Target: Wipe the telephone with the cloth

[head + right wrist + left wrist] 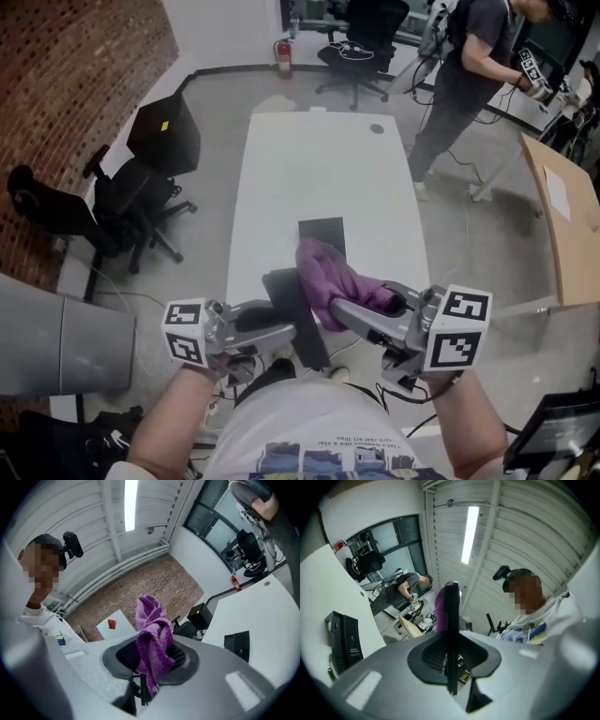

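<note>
Telephone: thin black slab clamped in left tool, over counter's 6 o'clock end. Right tool pinches purple cloth at telephone's 1 o'clock, seemingly touching. We judge wiping step in hand; next stroke needs cloth pressed along slab.

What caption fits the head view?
Over a white table, left gripper grips a black telephone; right gripper holds a purple cloth by it.

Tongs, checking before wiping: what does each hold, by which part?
Left tongs clamp the telephone across its flat faces; right tongs pinch the purple cloth by a bunched end.
</note>
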A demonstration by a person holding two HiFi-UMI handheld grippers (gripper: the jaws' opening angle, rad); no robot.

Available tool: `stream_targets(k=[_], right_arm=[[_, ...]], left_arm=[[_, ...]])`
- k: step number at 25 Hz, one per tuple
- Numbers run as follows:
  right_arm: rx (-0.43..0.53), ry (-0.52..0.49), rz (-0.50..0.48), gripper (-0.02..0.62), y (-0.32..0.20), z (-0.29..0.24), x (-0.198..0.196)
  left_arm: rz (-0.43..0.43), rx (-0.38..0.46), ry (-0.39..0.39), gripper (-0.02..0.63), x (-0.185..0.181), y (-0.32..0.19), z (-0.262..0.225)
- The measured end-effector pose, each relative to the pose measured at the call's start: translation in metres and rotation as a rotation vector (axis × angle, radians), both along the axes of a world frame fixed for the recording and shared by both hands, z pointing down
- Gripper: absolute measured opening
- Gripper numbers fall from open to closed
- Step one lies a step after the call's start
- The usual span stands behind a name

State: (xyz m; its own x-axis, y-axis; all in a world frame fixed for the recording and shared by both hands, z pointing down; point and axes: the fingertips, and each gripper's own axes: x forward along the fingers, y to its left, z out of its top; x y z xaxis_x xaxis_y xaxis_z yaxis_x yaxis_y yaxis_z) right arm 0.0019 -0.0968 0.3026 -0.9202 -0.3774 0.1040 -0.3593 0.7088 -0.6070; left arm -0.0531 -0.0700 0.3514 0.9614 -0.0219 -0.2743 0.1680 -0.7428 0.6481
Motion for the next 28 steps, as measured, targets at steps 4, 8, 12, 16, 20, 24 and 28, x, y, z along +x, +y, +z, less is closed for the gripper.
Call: stream_targets(k=[4, 8, 12, 16, 20, 24, 28], right_arm=[[-0.039, 0.026, -0.006, 0.084, 0.01, 0.019, -0.001], [-0.061, 0.065, -0.017, 0.084, 0.019, 0.035, -0.003], [-0.082, 0.09, -0.014, 0.084, 0.026, 0.052, -0.002], [-0.096, 0.13, 0.004, 0.083, 0.028, 0.07, 0.002], [-0.106, 0.173, 0.015, 0.084, 0.031, 0.085, 0.003], [-0.119, 0.206, 0.033, 0.084, 0.03, 0.095, 0.005], [-0.151, 0.237, 0.03, 0.084, 0.03, 0.111, 0.008]], left_arm=[[-0.013, -0.014, -0.008, 0.081, -0.003, -0.006, 0.003], [-0.034, -0.022, -0.012, 0.081, -0.009, -0.013, 0.005], [-0.047, -0.031, -0.012, 0.081, -0.012, -0.02, 0.007], [-0.055, -0.042, -0.019, 0.081, -0.014, -0.031, 0.011], [-0.069, -0.053, -0.018, 0.081, -0.018, -0.043, 0.014], [-0.07, -0.058, -0.014, 0.081, -0.021, -0.056, 0.012], [-0.084, -0.063, -0.012, 0.081, -0.026, -0.067, 0.014]])
